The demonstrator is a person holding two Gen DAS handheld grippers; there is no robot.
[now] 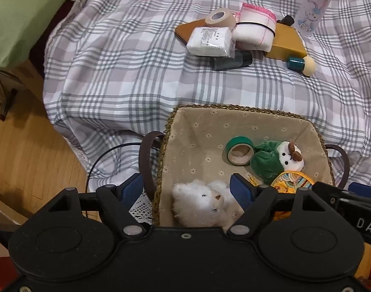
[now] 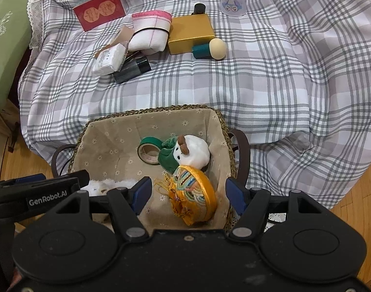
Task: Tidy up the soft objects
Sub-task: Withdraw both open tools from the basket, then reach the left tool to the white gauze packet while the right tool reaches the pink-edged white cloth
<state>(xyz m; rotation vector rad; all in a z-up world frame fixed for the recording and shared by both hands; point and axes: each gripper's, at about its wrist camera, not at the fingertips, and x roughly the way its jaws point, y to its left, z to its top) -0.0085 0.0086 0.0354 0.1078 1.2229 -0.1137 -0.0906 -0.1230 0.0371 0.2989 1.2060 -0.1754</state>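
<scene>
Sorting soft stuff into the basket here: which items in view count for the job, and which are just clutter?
Job:
basket
fluffy white toy
green-and-white plush
yellow pouch
rolled white cloth
white packet

Lying about:
green tape roll
beige tape roll
gold box
red card
bottle
dark tube

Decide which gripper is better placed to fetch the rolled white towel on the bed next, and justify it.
Probably the left gripper: in both views the rolled white towel lies left of the basket, nearer its side. Both grippers hover open over the basket, holding nothing.
</scene>
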